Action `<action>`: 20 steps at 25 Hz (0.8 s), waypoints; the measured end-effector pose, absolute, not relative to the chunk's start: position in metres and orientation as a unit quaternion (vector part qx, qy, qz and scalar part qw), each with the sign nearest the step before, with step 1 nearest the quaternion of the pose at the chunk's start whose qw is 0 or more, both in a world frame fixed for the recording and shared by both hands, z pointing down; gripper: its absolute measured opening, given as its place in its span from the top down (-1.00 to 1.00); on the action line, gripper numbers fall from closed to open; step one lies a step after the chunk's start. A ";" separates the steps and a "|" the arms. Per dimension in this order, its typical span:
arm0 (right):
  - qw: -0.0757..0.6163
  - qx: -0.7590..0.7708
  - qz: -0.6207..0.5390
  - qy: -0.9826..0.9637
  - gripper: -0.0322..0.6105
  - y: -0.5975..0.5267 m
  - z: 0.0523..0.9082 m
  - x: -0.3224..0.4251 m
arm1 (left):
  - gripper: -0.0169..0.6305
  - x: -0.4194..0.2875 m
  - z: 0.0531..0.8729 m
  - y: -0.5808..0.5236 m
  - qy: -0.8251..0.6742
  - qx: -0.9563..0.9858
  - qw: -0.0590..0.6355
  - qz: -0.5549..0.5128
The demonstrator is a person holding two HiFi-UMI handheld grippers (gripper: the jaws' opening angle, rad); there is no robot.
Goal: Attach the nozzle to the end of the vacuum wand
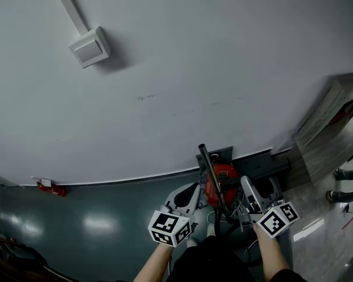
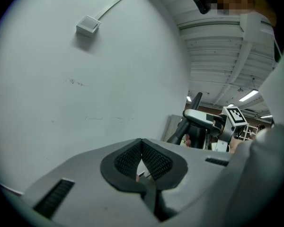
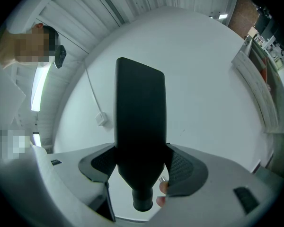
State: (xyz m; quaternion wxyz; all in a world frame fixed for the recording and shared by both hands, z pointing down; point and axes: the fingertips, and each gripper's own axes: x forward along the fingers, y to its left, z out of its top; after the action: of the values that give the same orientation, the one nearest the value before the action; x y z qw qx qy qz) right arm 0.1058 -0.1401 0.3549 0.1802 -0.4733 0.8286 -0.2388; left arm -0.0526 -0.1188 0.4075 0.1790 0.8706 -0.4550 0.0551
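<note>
The right gripper (image 3: 142, 165) is clamping a black nozzle (image 3: 139, 108), flat, tapering to a round collar, standing upright, collar down; the left gripper (image 2: 142, 155) is sitting closed, empty.

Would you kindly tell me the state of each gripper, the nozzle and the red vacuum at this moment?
Left gripper: shut, empty.
Right gripper: shut on the nozzle.
Nozzle: clamped upright, its round neck bare, not joined to anything.
Red vacuum: low down, below both grippers.
</note>
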 end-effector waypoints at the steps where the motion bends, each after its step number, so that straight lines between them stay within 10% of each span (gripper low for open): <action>1: 0.181 -0.473 -0.238 0.829 -0.12 -0.144 0.355 0.106 | 0.93 -0.052 0.408 -0.122 -0.455 0.870 0.179 0.055; 20: 0.190 -0.478 -0.217 0.830 -0.12 -0.195 0.359 0.092 | 0.93 -0.060 0.441 -0.167 -0.451 0.872 0.176 0.078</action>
State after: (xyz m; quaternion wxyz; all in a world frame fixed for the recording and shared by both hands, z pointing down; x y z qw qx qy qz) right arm 0.0922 -0.1946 0.3591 0.1896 -0.4776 0.8300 -0.2168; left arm -0.0600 -0.1671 0.4410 0.1764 0.8716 -0.4507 0.0778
